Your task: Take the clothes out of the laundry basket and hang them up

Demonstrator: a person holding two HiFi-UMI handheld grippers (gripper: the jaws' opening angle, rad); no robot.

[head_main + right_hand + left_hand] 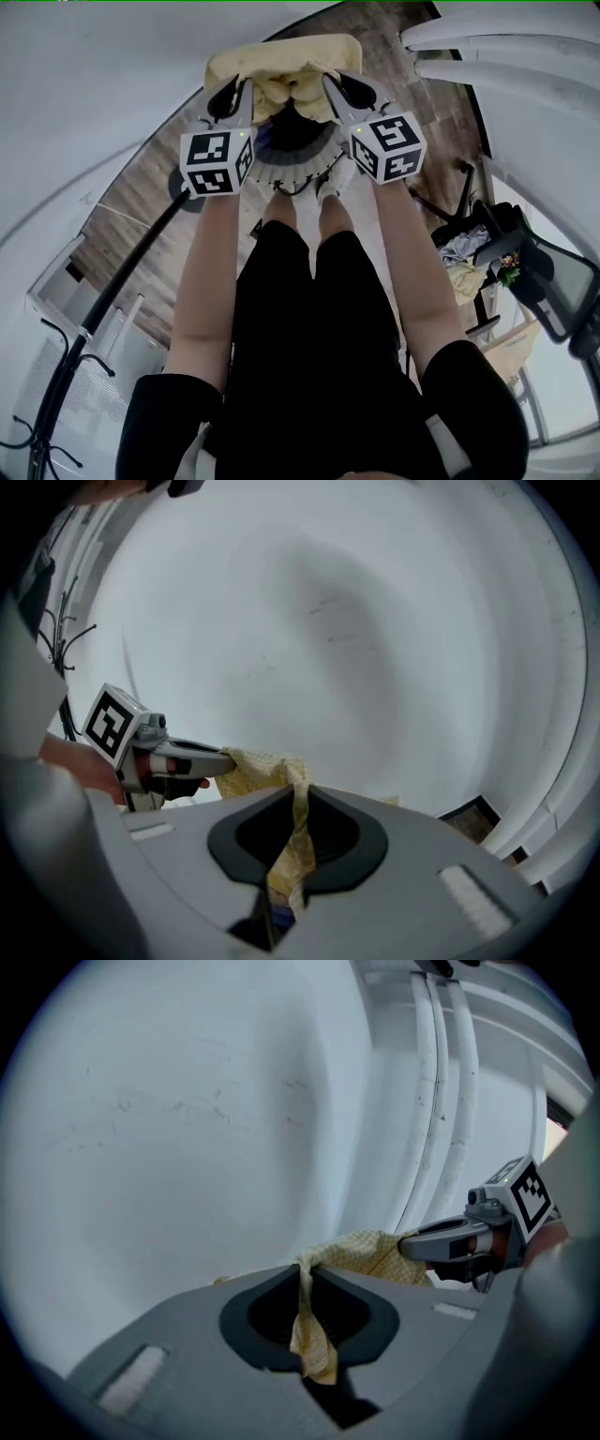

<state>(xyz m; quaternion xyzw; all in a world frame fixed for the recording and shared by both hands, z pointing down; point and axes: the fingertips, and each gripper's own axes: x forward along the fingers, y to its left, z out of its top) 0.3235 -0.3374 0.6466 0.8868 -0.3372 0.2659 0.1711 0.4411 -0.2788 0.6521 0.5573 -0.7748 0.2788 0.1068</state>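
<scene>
**Head view.** The yellow garment is hanging between both tools, well above the laundry basket, which is standing at the person's feet. Its long axis is running side to side, with one upper edge in each tool, so neither hand is nearer. The left gripper and the right gripper are sitting level with each other. White rails are lying off to the right gripper's side. Whether they are the hanging place cannot be told.

**Left gripper view.** The jaws are pressing fully together on a pinch of the cloth, and a short tail is dangling behind the pads.

**Right gripper view.** Its jaws are likewise clamping tight on the fabric. The other tool is gripping just beside it.
</scene>
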